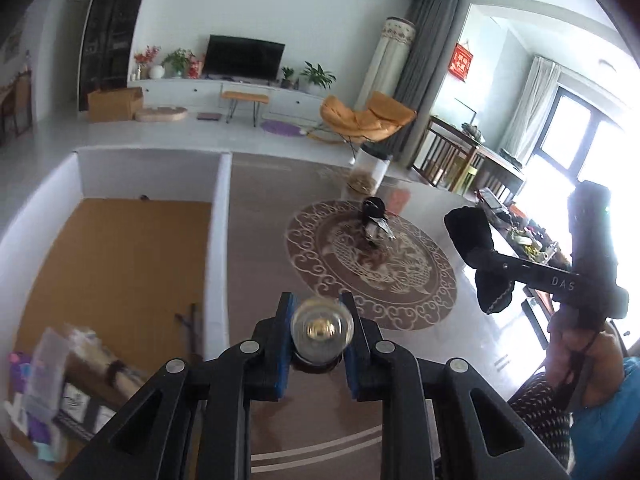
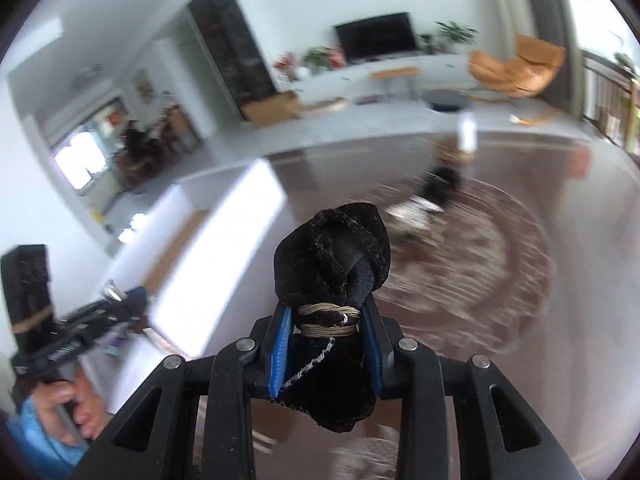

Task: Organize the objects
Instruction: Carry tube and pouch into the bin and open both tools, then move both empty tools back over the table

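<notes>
The left wrist camera is sitting just behind the left gripper [image 1: 319, 320], looking forward and downward along its black arms over the brown table with a round scroll-patterned inlay [image 1: 256, 240] toward the far wall. The right wrist camera is riding close behind the right gripper [image 2: 327, 322] in the same way, tilting down over that table, its picture blurring. Both views are taking in the white-walled open box with a cork-brown floor [image 1: 218, 216] at the table's left, the black flat television [image 1: 244, 57] and the orange lounge chair [image 1: 366, 118]. Each camera is also catching the other gripper at its frame's edge.
</notes>
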Tool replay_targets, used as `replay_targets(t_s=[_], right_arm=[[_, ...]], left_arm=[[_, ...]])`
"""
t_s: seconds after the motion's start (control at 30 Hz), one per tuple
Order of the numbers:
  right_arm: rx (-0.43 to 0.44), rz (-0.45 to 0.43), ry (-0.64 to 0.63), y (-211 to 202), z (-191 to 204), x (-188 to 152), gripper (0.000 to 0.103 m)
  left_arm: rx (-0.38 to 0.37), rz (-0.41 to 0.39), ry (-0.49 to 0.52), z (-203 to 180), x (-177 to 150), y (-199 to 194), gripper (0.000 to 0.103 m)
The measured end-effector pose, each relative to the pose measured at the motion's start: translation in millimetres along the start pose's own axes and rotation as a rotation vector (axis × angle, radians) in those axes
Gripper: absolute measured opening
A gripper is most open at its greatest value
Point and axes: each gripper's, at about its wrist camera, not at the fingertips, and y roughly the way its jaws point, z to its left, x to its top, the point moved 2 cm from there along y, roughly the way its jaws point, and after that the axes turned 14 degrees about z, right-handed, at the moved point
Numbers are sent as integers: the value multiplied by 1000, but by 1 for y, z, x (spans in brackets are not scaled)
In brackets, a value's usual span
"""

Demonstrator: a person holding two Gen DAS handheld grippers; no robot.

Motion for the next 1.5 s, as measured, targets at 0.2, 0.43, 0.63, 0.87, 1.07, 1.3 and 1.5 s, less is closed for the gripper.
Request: replay_targets(t_s=[0.2,0.43,0.63,0.87,1.07,1.3,1.5], right_arm=[[-5,5,-86,-8,43,3,32],[111,47,-219,6,125,41,32],[211,182,-295,90,211,70,54],[274,313,-258,144,218,49,72],[139,148,-237,105,151,27,88],[-261,103,-5,94,-29,-53,93],[-474,160,197,86,-134,-89,93]], left_arm=[[-39,-52,-22,12,-7,-31,21],[-8,-131,-124,65,0,-89,21],[213,41,-288,155,2,-65,39],[332,149,-374,189,-18,-29,73],[308,49,-286,131,-7,-37,73],[91,84,44,-33,-9,3,103],[101,271,116,-99,-35,125,103]])
